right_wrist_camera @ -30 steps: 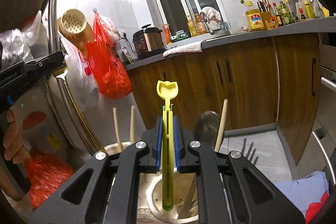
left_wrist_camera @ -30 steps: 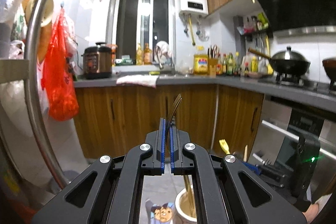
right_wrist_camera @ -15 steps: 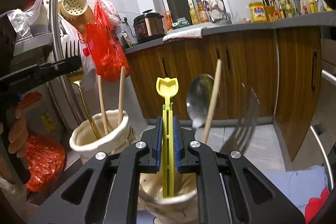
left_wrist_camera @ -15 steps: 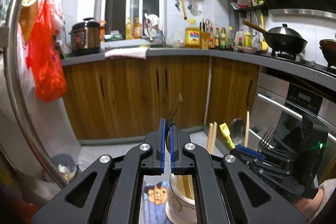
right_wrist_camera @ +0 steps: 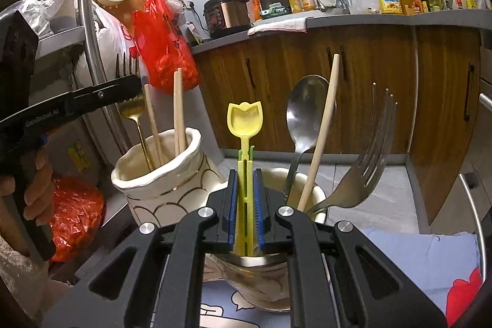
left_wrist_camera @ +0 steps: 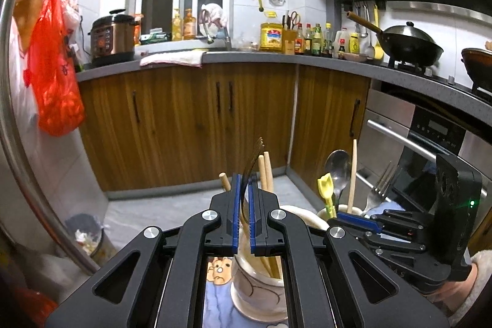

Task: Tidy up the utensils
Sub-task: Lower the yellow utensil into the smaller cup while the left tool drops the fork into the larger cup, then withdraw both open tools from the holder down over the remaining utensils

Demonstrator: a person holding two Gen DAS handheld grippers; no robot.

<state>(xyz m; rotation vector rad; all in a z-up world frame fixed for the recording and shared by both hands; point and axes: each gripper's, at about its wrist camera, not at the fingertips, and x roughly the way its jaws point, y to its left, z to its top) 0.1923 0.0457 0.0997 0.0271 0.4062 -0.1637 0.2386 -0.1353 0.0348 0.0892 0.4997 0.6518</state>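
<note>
My left gripper is shut on a gold fork, held upright with its handle inside a cream ceramic holder that also holds wooden chopsticks. In the right wrist view the same fork and left gripper stand over that holder. My right gripper is shut on a yellow plastic spoon, its lower end down inside a second holder with a steel spoon, a wooden stick and a steel fork.
Both holders stand on a light blue printed cloth. A chrome rack pole and a red plastic bag are at the left. Wooden cabinets and the kitchen counter lie beyond. A bin sits on the floor.
Both grippers have lowered. The gold fork's handle has gone down into the left holder, and the yellow spoon has sunk deeper into the right holder.
</note>
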